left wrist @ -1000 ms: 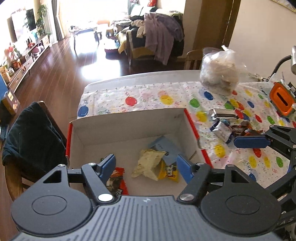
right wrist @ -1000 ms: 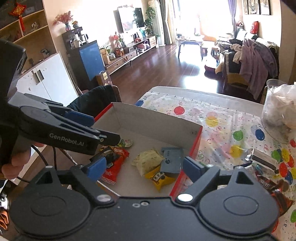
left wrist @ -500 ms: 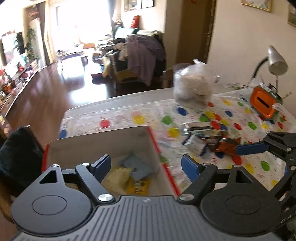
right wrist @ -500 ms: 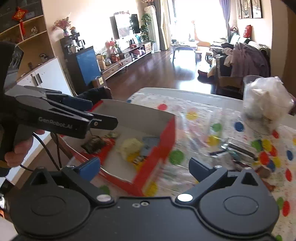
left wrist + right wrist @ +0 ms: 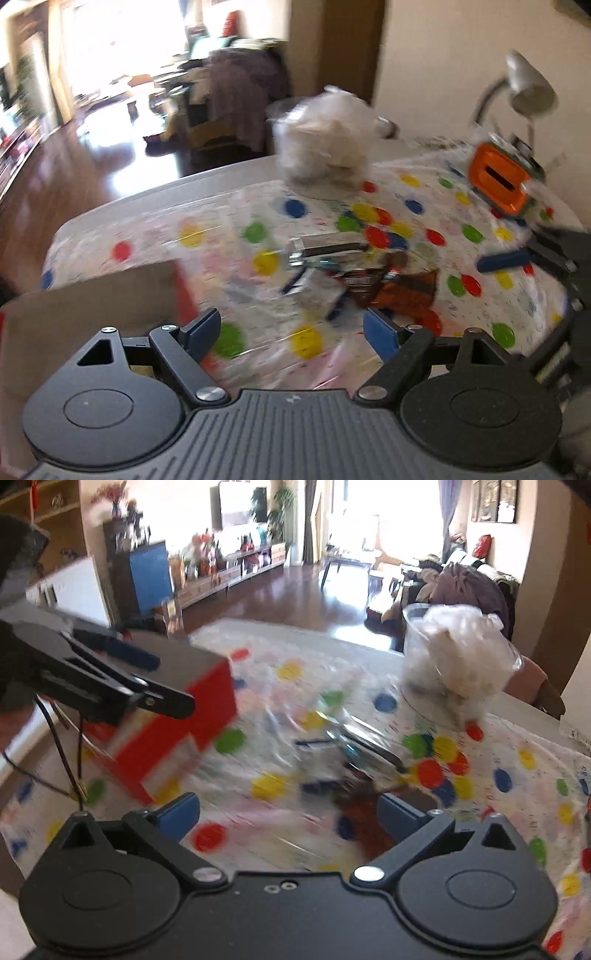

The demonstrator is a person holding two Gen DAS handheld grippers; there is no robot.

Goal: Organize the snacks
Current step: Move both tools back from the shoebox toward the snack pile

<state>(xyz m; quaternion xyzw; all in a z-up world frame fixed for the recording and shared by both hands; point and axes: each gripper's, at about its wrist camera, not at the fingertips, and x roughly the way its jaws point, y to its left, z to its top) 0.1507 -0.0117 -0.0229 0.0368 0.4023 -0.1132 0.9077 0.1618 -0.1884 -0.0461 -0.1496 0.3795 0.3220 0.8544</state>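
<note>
With both my left claw (image 5: 291, 328) and right claw (image 5: 288, 818) spread wide, loose snacks (image 5: 354, 273) lie blurred on the desk (image 5: 207, 206).

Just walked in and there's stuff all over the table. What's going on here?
A person is sorting snacks with a handheld gripper in each hand. Both the left gripper and the right gripper are open and empty, pointed at a loose pile of snack packets lying on the polka-dot tablecloth. The red cardboard box sits off to the left. The views are motion-blurred, so the packets can't be told apart.
</note>
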